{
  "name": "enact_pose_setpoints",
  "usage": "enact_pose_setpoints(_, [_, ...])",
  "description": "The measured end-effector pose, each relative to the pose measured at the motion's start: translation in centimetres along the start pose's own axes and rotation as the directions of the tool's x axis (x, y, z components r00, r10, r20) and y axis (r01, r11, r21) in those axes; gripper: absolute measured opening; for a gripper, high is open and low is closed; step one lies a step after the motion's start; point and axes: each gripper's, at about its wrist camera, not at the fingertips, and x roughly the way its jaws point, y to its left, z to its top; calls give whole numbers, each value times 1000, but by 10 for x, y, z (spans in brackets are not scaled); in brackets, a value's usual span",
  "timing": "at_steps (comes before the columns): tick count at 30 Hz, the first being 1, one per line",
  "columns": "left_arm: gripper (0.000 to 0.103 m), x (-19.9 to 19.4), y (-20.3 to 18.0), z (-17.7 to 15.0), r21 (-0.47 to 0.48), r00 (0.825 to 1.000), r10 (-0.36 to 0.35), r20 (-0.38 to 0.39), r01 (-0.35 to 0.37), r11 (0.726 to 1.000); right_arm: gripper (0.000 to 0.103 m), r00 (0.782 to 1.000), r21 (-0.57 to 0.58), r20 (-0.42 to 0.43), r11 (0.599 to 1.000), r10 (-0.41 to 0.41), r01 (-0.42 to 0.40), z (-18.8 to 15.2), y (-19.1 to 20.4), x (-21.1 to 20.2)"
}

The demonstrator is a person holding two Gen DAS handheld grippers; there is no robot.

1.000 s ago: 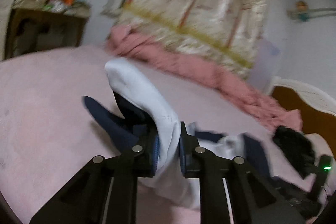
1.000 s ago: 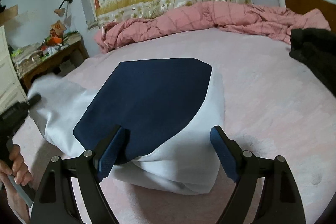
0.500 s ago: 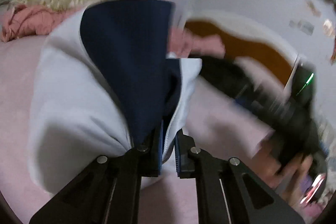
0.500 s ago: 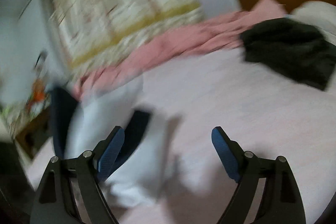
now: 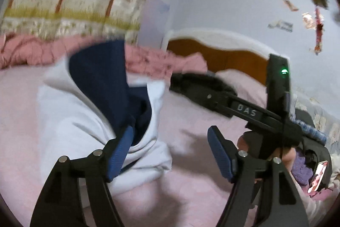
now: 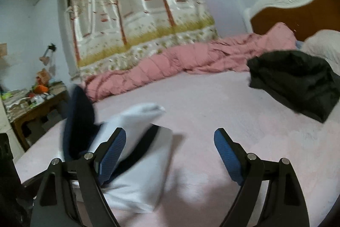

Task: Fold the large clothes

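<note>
A white and navy garment (image 5: 70, 112) lies bunched on the pink bed sheet (image 5: 191, 120); it also shows in the right wrist view (image 6: 138, 163) at lower left, part of it blurred in the air. My left gripper (image 5: 170, 152) is open, its left finger against the garment's navy part. My right gripper (image 6: 170, 154) is open and empty, its left finger just in front of the garment. The right gripper's body (image 5: 255, 112) shows in the left wrist view, held in a hand.
A black folded garment (image 6: 297, 82) lies on the bed at the right, near the wooden headboard (image 6: 297, 12). A pink quilt (image 6: 180, 61) runs along the far edge under a curtain. A cluttered wooden table (image 6: 31, 103) stands left of the bed.
My left gripper has opened and let go of the white and navy garment, which drops onto the bed. Both grippers have swung to the right.
</note>
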Motion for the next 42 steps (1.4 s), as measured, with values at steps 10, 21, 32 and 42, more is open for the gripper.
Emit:
enact_pose_setpoints(10, [76,-50,91,13,-217,872,469,142,-435,874,73,955,-15,-163,967,249,-254,40,56,20])
enact_pose_setpoints(21, [75,-28,97,7,-211,857,512,59,-491,846,7,948,-86,-255,972,191,-219,18,108,72])
enact_pose_setpoints(32, [76,3,86,0,-100,847,525,-81,-531,841,8,947,70,-267,983,181,-168,13,45,60])
enact_pose_setpoints(42, [86,-1,92,-5,-183,871,483,-88,-491,852,61,965,3,-240,994,106,-108,0,32,64])
